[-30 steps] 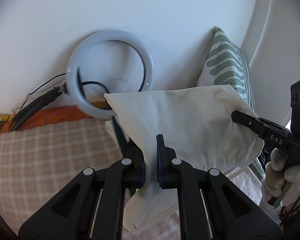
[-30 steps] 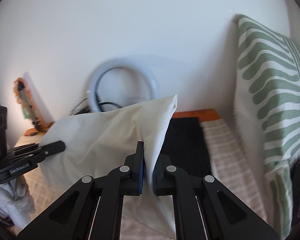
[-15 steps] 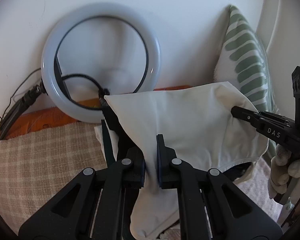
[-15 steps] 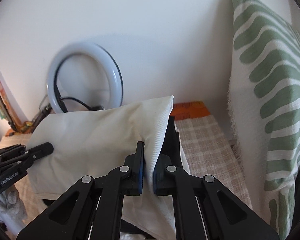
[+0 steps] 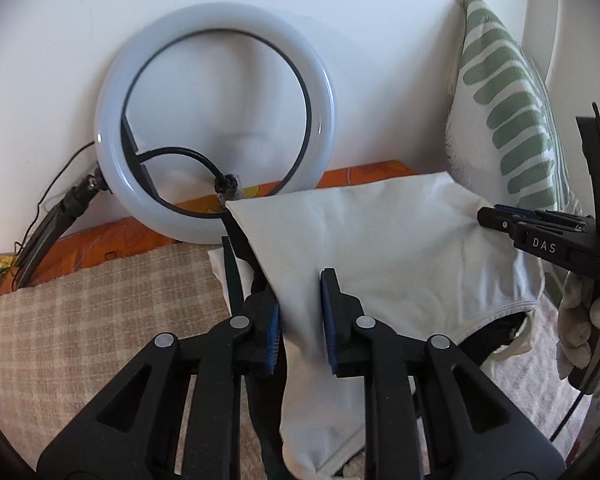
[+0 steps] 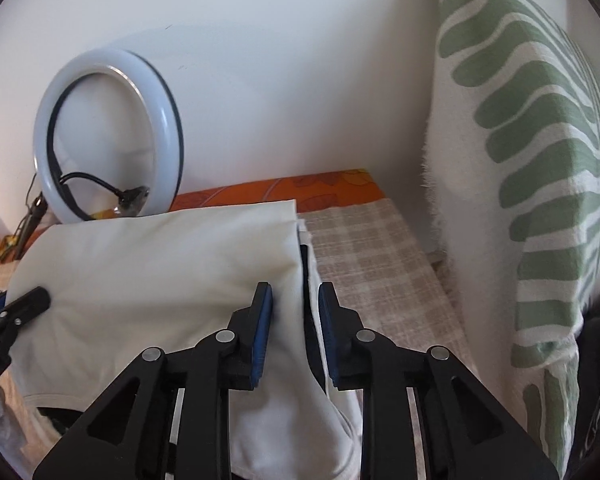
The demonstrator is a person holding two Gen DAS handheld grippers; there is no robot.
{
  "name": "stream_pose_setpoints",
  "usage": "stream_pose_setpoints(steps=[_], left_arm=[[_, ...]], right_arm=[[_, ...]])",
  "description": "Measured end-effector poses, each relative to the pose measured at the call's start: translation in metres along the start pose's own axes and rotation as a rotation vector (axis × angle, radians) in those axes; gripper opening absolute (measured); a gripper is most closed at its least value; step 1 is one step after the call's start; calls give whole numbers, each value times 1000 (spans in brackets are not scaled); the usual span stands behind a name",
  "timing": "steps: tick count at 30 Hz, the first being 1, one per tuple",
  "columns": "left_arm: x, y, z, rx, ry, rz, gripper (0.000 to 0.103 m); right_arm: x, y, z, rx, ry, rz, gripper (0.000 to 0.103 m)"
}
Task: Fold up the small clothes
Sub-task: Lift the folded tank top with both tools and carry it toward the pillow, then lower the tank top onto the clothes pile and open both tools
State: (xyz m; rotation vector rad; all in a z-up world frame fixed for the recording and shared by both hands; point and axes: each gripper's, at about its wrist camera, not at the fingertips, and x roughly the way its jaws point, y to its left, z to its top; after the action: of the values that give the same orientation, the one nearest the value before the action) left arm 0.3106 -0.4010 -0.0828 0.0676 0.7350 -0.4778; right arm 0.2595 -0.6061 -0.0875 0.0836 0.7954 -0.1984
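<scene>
A cream garment [image 5: 380, 240], folded over, lies spread on a small pile of dark and white clothes [image 5: 229, 276] on the checked blanket. My left gripper [image 5: 300, 300] is at its near left edge. Its jaws are opening, and a slack fold of the cloth hangs between the blue pads. My right gripper [image 6: 293, 300] is at the right edge [image 6: 159, 264]. Its jaws are opening too: the cloth leans on the left pad and a gap shows beside the right one. Each view shows the other gripper's tip [image 5: 486, 214] [image 6: 35, 300] at the far edge.
A white ring light [image 5: 215, 16] with its cable leans on the wall behind the pile. A green-striped cushion [image 6: 520, 120] stands at the right. The checked blanket [image 5: 79, 320] covers an orange sheet [image 5: 99, 240]. A gloved hand [image 5: 580, 312] holds the right gripper.
Both grippers came down and forward with the cream garment, which now lies flatter on the pile. Both pairs of jaws, shut on the cloth before, have spread apart.
</scene>
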Motion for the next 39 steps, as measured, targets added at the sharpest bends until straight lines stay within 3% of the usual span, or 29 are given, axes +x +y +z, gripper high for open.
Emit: stream_pose_setpoints(steps=[7,19,30,37,39], left_arm=[[-49,-3,4,13,-51,-10,17],[-180,-1,-3,57,-176,-5,17],[-293,25,-48,51,-242,-7,17],[-334,36,-88,81,-252,-16,17],[-341,36,-100,108,-262,-2,17]], right_arm=[[-40,2,0,8,-53,-8,22],[-149,37,-10,-14,-169,24,22],[-248,85,-60,-46,-235,45,22],[-285,115,-101,-53,-257,35,24],[-289,120,-113,-43,-261,41,29]])
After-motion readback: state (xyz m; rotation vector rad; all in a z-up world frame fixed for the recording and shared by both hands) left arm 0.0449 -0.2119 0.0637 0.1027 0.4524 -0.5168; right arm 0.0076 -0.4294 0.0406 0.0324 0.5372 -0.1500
